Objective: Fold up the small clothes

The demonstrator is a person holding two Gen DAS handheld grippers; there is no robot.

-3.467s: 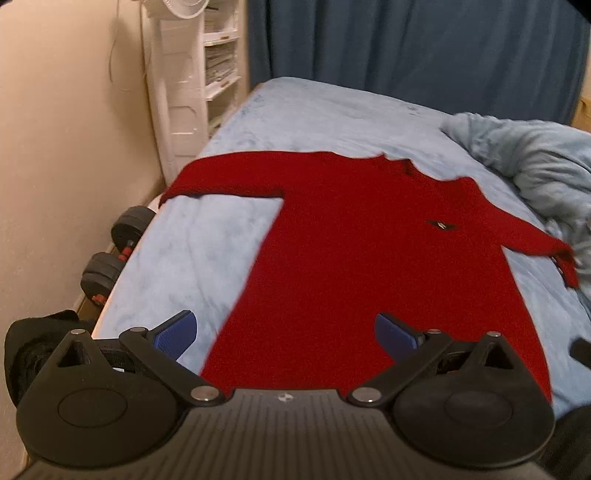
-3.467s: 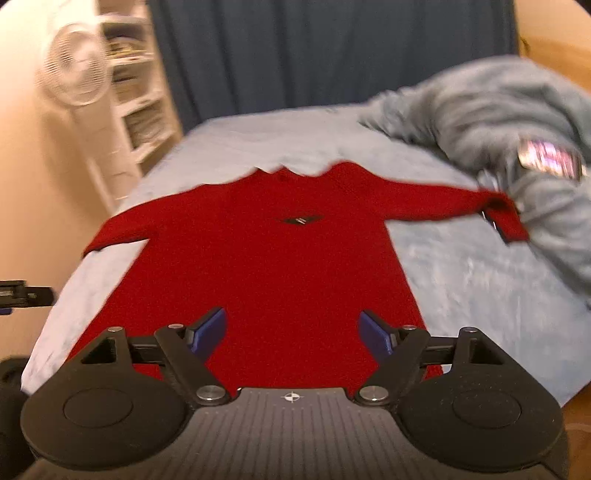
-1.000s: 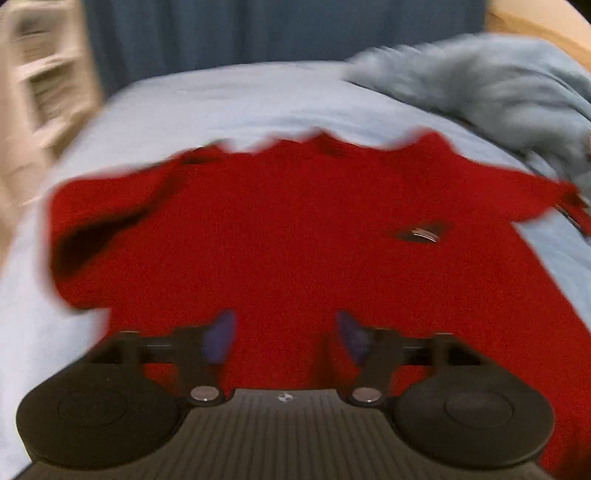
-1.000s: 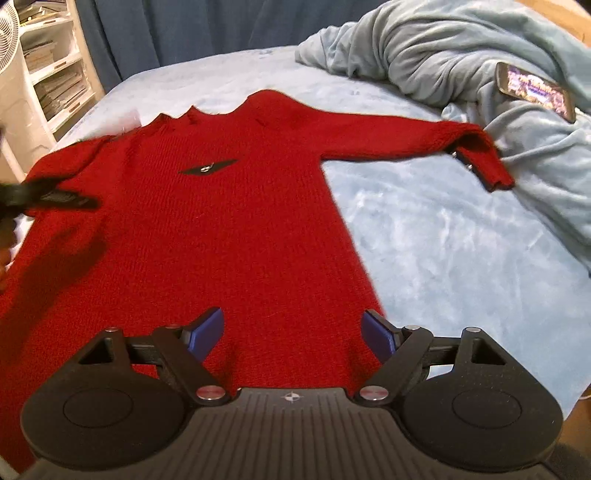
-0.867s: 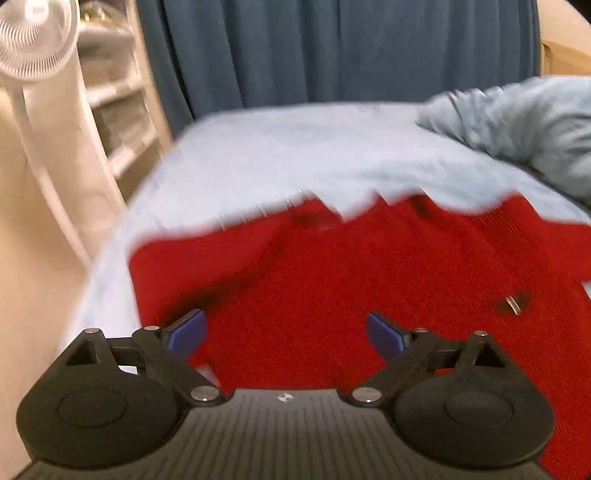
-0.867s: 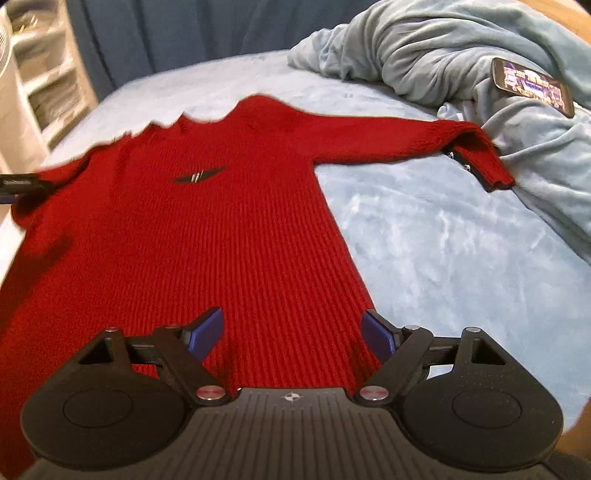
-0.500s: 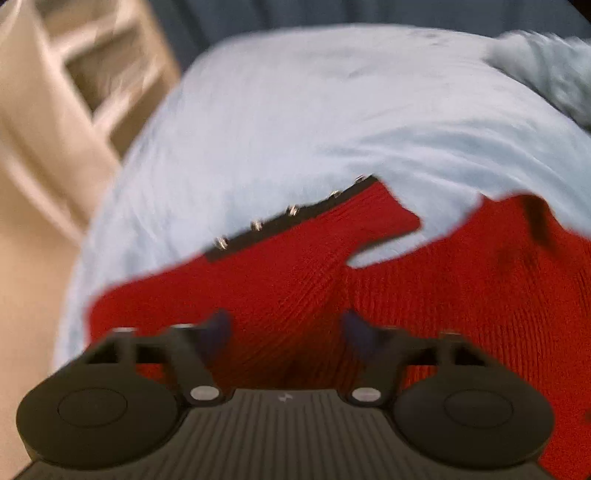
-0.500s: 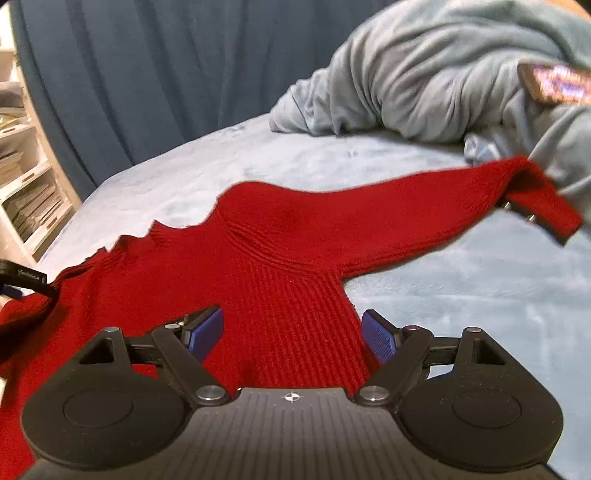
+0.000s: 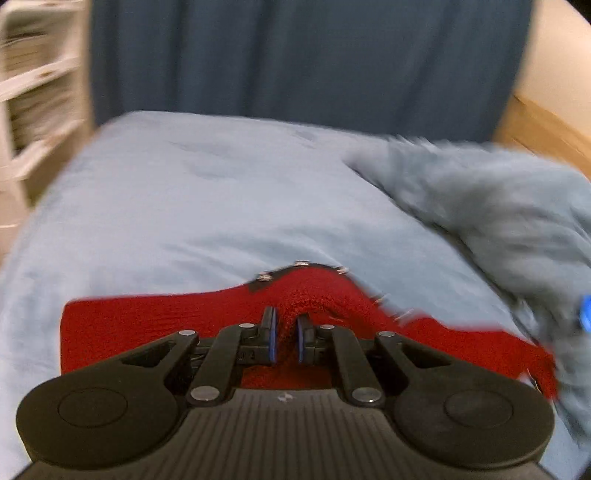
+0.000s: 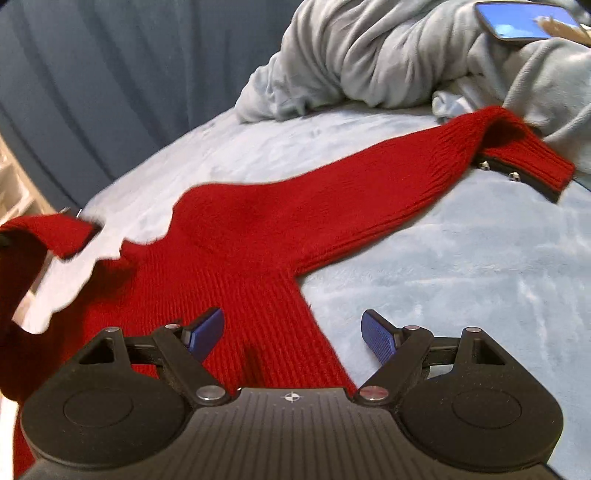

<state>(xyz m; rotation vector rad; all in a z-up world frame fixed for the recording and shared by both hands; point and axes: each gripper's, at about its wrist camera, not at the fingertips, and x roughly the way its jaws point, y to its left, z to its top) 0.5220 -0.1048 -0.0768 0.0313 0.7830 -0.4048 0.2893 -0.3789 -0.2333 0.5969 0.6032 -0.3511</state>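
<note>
Now the left sleeve gets folded

Left gripper (image 9: 284, 338) jaws pinch the red sweater (image 10: 236, 266) cuff, probably lifted; right gripper (image 10: 291, 334) jaws gape beside its armpit, right sleeve stretching far-right across the bed (image 10: 480, 266).

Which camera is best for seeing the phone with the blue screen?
The right wrist view. There the phone lies in plain sight on the rumpled grey blanket, top right, its screen lit blue. The left wrist view does not show the phone; it shows only a blurred stretch of that blanket behind the left gripper pinching the red sweater.
</note>
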